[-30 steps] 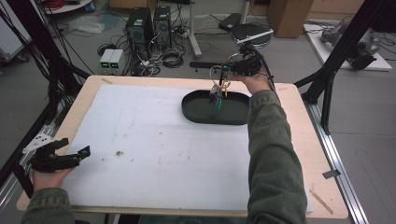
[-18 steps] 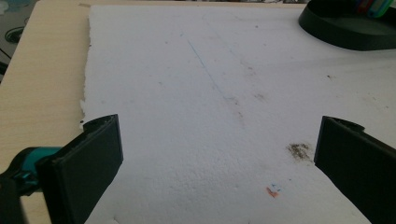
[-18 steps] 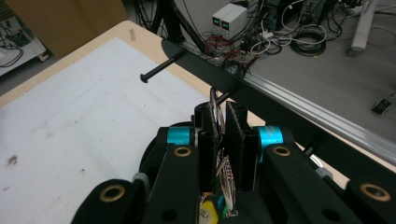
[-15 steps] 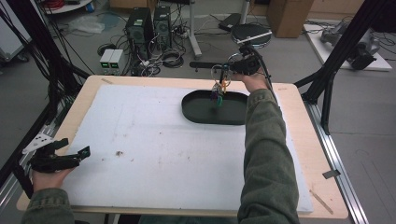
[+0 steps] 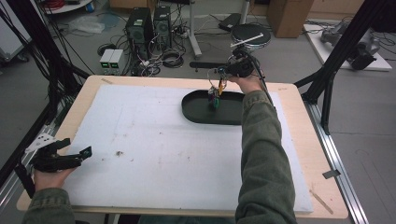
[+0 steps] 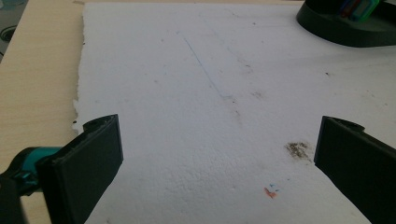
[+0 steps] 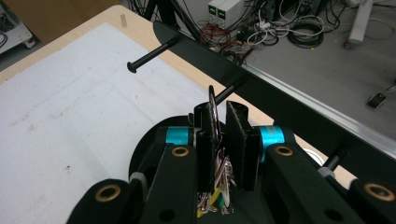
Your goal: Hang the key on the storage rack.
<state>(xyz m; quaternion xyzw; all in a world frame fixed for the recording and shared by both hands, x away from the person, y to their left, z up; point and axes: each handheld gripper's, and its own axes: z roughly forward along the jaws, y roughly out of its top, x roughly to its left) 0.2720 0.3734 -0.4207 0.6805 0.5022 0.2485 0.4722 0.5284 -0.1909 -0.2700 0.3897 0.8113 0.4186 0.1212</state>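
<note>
White foam covers the worktop (image 5: 140,140), and over the black tray (image 5: 201,112) at its far side the right tongs (image 5: 218,80) pinch a ring so the keys (image 5: 214,99) dangle just above the tray floor. Light, stiff metal, I'd say, but loose and swingy; the ring is the sensible hold. Left tongs (image 5: 77,156) sit spread wide, well away from the tray at the near edge. No writing is legible on anything.

A white foam sheet (image 5: 154,140) covers most of the wooden table (image 5: 303,135), with small dark and orange specks near its front left. Beyond the table, two computer towers (image 5: 149,23), tangled cables (image 5: 168,58) and a cardboard box (image 5: 286,14) sit on the floor.
</note>
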